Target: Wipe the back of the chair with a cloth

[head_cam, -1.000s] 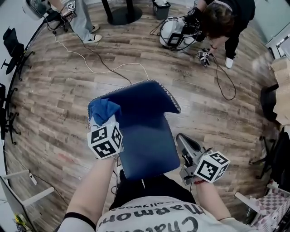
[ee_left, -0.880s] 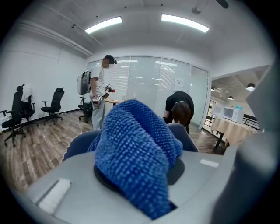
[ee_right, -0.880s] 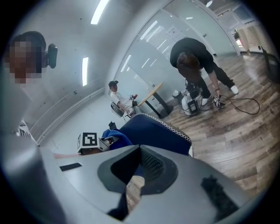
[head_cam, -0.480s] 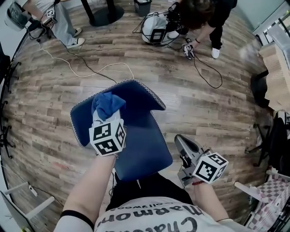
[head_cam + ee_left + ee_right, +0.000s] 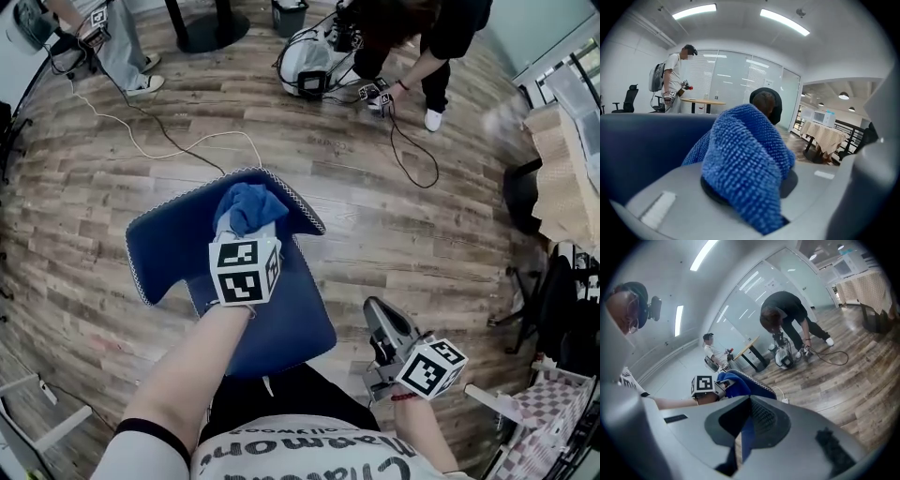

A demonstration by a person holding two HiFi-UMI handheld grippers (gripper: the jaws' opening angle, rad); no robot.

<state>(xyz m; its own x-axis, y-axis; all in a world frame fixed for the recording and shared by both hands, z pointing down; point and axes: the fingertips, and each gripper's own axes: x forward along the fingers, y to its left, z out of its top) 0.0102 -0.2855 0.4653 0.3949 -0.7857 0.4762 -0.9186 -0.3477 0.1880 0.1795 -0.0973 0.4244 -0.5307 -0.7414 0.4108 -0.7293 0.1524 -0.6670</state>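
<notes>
The dark blue chair [image 5: 169, 251] stands in front of me in the head view, its back rim edged with pale stitching. My left gripper [image 5: 246, 221] is shut on a blue cloth [image 5: 249, 203] and presses it on the top of the chair back, right of its middle. In the left gripper view the cloth [image 5: 745, 159] bulges between the jaws, with the chair back [image 5: 642, 145] behind it. My right gripper [image 5: 376, 308] hangs low at the right, beside the seat [image 5: 277, 323], jaws together and holding nothing. The right gripper view shows the cloth [image 5: 735, 382] and the chair [image 5: 761, 386] far off.
A person [image 5: 412, 28] bends over gear and cables [image 5: 412, 159] on the wooden floor at the back. Another person [image 5: 117, 42] stands at the back left, with a cord [image 5: 178, 141] trailing towards the chair. A black chair [image 5: 525, 197] and covered tables stand at the right.
My left gripper has slid the cloth rightwards along the top of the chair back, from its left corner to right of the middle. The right gripper has stayed put.
</notes>
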